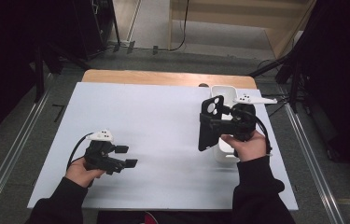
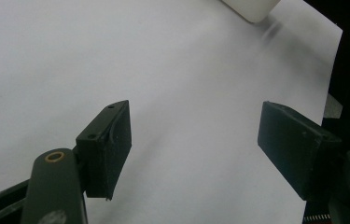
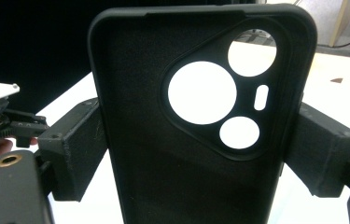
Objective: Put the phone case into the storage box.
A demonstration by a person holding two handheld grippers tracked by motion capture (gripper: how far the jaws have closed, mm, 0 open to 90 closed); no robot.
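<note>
Black and empty, a phone case (image 1: 208,122) stands upright in the high view, lifted over the right part of the white table (image 1: 154,135). The right gripper (image 1: 217,123) clamps it across its width, with the camera cut-outs at the top. Just behind and below it sits a white bin (image 1: 223,89). The left gripper (image 1: 128,156) rests low near the front left, well apart from the case, jaws spread and holding nothing.

From the left gripper view, two black pads (image 2: 109,147) stand wide over bare tabletop, with a corner of the white bin (image 2: 252,8) at the top edge.

From the right gripper view, the case (image 3: 196,140) shows its hollow inner side, gripped at both long edges by the pads (image 3: 72,156), the other gripper (image 3: 4,123) far off at left.

To do this well, I judge the right hand should keep its squeeze even so the soft shell does not bow or slip, and bring the case level before the free left gripper takes the lower end.
</note>
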